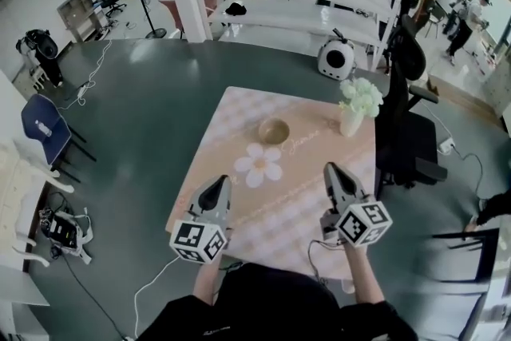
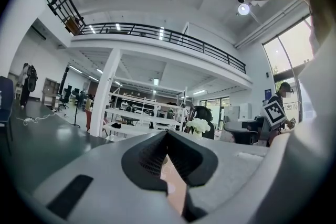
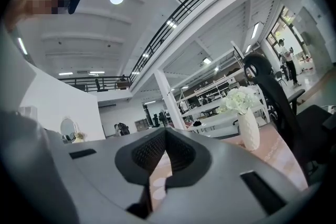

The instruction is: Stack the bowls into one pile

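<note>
In the head view we see two grey plastic grippers, the left gripper [image 1: 219, 181] and the right gripper [image 1: 331, 169], each carrying a marker cube, above a pink checked tablecloth [image 1: 239, 116]. One round tan bowl [image 1: 274, 130] with a smooth rim sits ahead of both pairs of jaws, between their lines and well apart from them. We cannot tell whether others nest inside it. One flat flower-shaped mat [image 1: 258, 164], white petals round a yellow centre, lies between the jaws and the bowl. One white vase [image 1: 351, 122] of white flowers [image 1: 361, 96] stands ahead and to the right of the right jaws.

In the left gripper view, the left gripper [image 2: 167, 132] has dark ribbed pads that meet at the tips, gripping nothing.

In the right gripper view, the right gripper [image 3: 165, 130] is likewise closed and empty, with the ribbed vase [image 3: 250, 131] ahead to the right.
</note>
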Available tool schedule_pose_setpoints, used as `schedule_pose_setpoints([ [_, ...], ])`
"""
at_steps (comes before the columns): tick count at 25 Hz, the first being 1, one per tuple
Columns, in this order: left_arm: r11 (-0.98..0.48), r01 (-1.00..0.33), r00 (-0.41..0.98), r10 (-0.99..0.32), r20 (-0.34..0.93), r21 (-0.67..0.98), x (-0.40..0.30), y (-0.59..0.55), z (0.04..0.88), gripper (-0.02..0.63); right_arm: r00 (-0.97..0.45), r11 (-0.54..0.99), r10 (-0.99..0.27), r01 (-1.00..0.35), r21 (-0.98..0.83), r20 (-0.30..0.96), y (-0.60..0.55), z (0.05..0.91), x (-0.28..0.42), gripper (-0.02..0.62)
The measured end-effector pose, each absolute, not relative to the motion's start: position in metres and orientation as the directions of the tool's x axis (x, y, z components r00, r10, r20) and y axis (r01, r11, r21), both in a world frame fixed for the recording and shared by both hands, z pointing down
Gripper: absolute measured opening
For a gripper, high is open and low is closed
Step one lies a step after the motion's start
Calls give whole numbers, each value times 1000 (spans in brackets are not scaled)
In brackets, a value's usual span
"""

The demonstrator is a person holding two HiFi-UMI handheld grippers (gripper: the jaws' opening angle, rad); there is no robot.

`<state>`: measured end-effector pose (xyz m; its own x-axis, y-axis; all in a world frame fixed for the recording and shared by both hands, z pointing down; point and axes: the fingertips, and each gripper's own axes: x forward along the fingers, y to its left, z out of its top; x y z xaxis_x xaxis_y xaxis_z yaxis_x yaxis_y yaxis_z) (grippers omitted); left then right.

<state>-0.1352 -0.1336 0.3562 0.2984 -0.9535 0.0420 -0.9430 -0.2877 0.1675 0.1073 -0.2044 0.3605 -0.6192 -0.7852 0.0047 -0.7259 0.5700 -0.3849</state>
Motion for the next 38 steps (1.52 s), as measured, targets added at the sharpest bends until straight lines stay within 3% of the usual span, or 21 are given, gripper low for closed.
schedule_pose_setpoints([
  [12,-228,-965,230,-973,4,132,-152,-126,343,-3,-578,560,-815,-765,-318,-44,-201,341,135,-8],
  [38,-206,-970,214,-976,47,130,-149,-127,355,-3,-579,559,-815,-780,-282,-14,-208,352,135,-8],
])
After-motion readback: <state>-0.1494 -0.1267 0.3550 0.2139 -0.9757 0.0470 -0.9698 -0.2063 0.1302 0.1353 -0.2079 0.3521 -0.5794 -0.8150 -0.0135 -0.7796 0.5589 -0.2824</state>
